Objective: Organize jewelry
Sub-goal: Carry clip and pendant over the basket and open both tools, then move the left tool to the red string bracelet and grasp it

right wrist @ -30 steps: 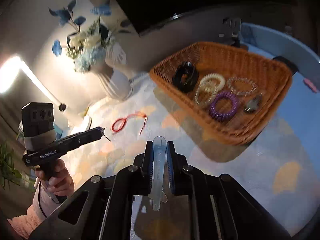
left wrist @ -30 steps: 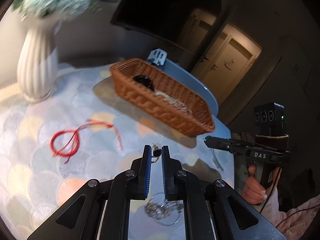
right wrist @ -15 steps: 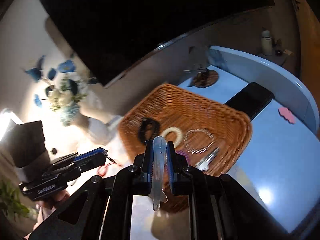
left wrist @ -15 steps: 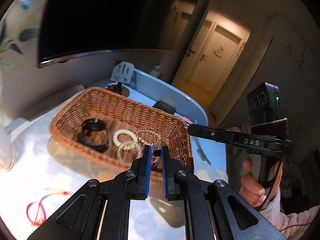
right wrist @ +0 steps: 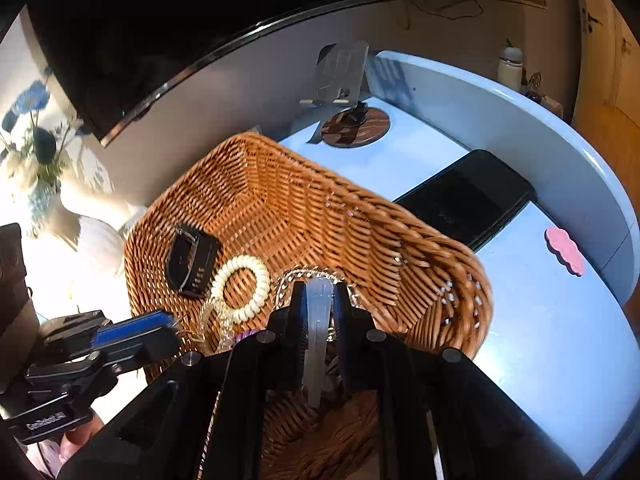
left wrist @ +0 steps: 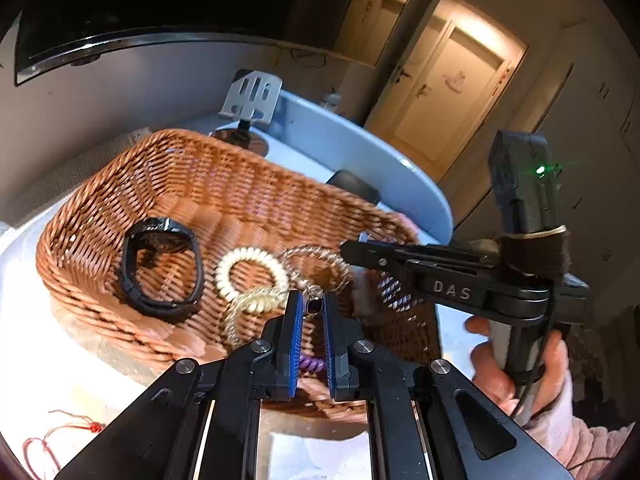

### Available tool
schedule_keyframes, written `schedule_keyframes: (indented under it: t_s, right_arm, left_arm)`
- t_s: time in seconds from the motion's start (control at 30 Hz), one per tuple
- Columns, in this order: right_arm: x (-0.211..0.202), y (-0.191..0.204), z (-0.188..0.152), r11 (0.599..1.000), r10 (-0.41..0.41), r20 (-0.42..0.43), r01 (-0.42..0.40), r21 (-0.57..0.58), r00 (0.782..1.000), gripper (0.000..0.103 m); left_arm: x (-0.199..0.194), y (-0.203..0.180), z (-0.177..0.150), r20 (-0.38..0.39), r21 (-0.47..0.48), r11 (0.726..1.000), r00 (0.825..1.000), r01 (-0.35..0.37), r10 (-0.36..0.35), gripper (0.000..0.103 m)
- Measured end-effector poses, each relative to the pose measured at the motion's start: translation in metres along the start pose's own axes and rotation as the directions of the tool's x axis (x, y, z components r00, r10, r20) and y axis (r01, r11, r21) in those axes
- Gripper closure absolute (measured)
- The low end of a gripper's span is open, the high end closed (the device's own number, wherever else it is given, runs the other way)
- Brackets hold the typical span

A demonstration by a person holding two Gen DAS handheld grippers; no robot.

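1. Over the last second both tools have been carried from above the patterned cloth to above the wicker basket point(left wrist: 100, 216), which now fills both wrist views.
2. The left gripper point(left wrist: 311, 308) has its fingers pressed on a small dark-stoned earring point(left wrist: 313, 305), held over the basket's near side, above a purple spiral hair tie point(left wrist: 309, 362).
3. The right gripper point(right wrist: 319, 304) has its fingers pinched on a translucent hair clip point(right wrist: 318, 336), held over the basket interior.
4. Already lying in the basket are a black watch point(left wrist: 160, 268), a cream spiral hair tie point(left wrist: 250, 272) and a clear beaded bracelet point(left wrist: 320, 258).
5. Both pieces are judged ready for release; a red cord point(left wrist: 40, 446) is left on the bench.
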State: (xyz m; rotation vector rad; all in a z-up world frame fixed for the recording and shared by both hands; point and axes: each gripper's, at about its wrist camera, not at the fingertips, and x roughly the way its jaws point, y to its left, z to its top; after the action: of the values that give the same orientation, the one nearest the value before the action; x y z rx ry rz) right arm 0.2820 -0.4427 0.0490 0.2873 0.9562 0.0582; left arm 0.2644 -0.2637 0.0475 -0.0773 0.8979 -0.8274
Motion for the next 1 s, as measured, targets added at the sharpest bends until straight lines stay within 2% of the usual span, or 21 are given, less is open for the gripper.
schedule_keyframes:
  t_s: [0.07,0.13,0.17,0.3,0.4,0.43,0.53,0.63,0.8,0.9,1.0]
  right_arm:
    - [-0.005,-0.002,0.000,1.000,-0.005,0.014,0.005,0.004,1.000,0.087]
    - [-0.011,-0.004,-0.001,1.000,0.000,0.021,0.000,0.011,1.000,0.086]
    - [-0.016,-0.004,-0.002,1.000,0.010,0.025,-0.010,0.014,1.000,0.086]
    - [-0.038,0.007,-0.003,0.999,0.040,0.063,-0.039,-0.018,0.997,0.083]
    - [-0.045,0.018,0.000,0.999,0.008,0.080,-0.004,-0.053,0.997,0.070]
    - [-0.045,0.020,-0.001,0.999,0.008,0.065,-0.005,-0.050,0.998,0.070]
    - [-0.059,0.027,-0.011,0.996,0.081,0.068,-0.078,-0.034,0.994,0.070]
    - [-0.078,0.045,-0.035,0.990,0.119,0.092,-0.111,-0.084,0.989,0.070]
    - [-0.094,0.092,-0.103,0.965,0.186,0.094,-0.163,-0.205,0.978,0.070]
    - [-0.084,0.115,-0.142,0.960,0.186,0.075,-0.165,-0.227,0.980,0.070]
    - [-0.055,0.133,-0.164,0.957,0.196,-0.016,-0.195,-0.217,0.981,0.070]
  left_arm:
    - [-0.005,0.003,0.000,0.015,-0.029,0.997,0.997,0.073,-0.073,0.089]
    - [-0.011,0.004,0.001,0.029,-0.052,0.997,0.998,0.060,-0.058,0.066]
    - [-0.015,0.003,0.001,0.038,-0.055,0.998,0.999,0.041,-0.039,0.062]
    - [-0.039,-0.003,-0.006,0.059,-0.050,0.999,0.998,0.011,-0.008,0.060]
    - [-0.063,-0.012,-0.015,0.070,-0.041,0.999,0.997,-0.027,0.030,0.060]
    - [-0.072,-0.014,-0.019,0.075,-0.036,0.999,0.996,-0.038,0.041,0.060]
    - [-0.107,-0.022,-0.039,0.104,-0.001,0.998,0.992,-0.069,0.069,0.060]
    - [-0.147,-0.027,-0.071,0.158,0.041,0.998,0.987,-0.048,0.041,0.060]
    - [-0.190,-0.015,-0.131,0.190,0.010,0.993,0.975,-0.116,0.112,0.056]
    - [-0.205,0.008,-0.167,0.189,-0.068,0.990,0.973,-0.123,0.134,0.056]
    - [-0.209,0.034,-0.199,0.170,-0.156,0.980,0.974,-0.122,0.148,0.056]
